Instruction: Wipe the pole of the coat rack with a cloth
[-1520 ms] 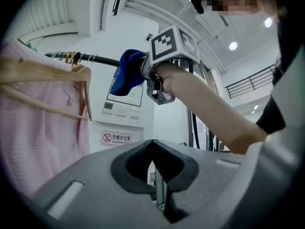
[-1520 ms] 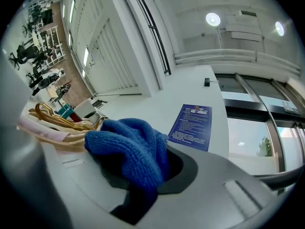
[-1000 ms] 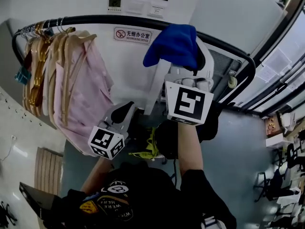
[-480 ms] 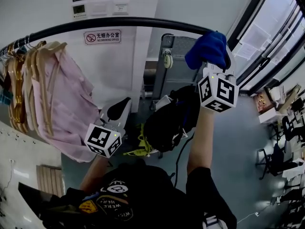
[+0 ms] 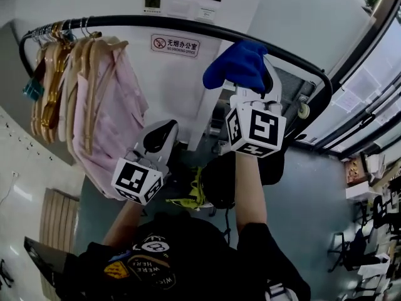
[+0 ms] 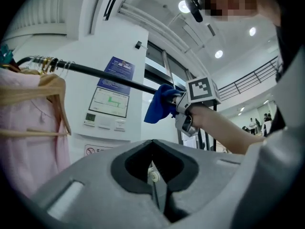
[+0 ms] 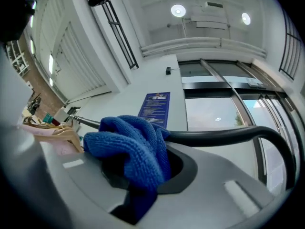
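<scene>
Pink shirts [image 5: 103, 105] crowd the left end of the black pole [image 5: 156, 24], and the left gripper [image 6: 153, 173] hangs low, clenched on nothing. Further right the right gripper [image 5: 254, 93] clamps the blue cloth [image 5: 241, 64] against the pole, so wiping looks under way, with the hanger end seemingly left to do

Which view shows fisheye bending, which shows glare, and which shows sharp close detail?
Head view: the pole bows into a fisheye arc. Left gripper view: ceiling lamps flare white. Right gripper view: the blue cloth shows crisp weave, and the corners vignette dark.
</scene>
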Demonstrator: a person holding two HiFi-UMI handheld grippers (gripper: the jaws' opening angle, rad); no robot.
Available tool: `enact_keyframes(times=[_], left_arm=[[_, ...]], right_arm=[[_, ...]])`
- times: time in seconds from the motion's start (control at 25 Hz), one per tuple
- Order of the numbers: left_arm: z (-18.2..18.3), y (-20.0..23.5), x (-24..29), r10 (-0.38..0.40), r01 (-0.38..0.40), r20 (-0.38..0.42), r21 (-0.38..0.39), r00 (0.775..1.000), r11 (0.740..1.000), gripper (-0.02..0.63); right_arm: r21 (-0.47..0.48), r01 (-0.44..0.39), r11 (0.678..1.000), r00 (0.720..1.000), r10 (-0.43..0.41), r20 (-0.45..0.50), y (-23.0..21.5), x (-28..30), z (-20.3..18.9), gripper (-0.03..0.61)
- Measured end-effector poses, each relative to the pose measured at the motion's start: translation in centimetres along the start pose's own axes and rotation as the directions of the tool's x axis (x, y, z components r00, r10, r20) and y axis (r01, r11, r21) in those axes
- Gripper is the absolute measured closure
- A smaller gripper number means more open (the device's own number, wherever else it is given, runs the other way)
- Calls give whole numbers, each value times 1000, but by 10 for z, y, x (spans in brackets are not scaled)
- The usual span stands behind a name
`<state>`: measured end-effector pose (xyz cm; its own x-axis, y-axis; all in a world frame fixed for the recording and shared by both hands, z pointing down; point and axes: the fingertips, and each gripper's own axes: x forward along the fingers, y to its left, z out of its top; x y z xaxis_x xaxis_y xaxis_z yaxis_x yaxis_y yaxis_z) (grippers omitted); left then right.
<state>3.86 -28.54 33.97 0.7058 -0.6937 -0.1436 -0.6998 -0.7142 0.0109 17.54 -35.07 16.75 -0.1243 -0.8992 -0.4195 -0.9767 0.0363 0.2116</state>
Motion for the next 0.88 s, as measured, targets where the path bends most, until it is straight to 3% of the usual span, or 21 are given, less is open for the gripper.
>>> enact_keyframes(times=[0.08, 0.2, 0.36, 0.48, 0.68, 0.88], left_arm=[[1, 14, -15, 54, -54, 2, -4, 999, 999, 611], [1, 34, -36, 118, -118, 1, -9, 993, 993, 611], [0, 57, -66, 192, -192, 0, -14, 981, 981, 611], [0, 69, -82, 229, -229, 4, -15, 973, 973, 611], [0, 74, -81, 210, -210, 0, -19, 978, 977, 611], [-7, 51, -44, 88, -88, -9, -27, 996, 996, 611]], right_arm=[[-136, -20, 991, 1000, 22, 14, 39, 10, 8, 509], [-364, -33, 931, 999, 45, 24, 100, 25, 26, 509], [-319, -149, 936, 984, 171, 42, 177, 55, 36, 509], [-315, -193, 929, 976, 215, 34, 208, 70, 33, 508], [-283, -166, 945, 982, 185, 39, 186, 61, 33, 509], [-283, -35, 958, 997, 51, 50, 104, 32, 33, 508]])
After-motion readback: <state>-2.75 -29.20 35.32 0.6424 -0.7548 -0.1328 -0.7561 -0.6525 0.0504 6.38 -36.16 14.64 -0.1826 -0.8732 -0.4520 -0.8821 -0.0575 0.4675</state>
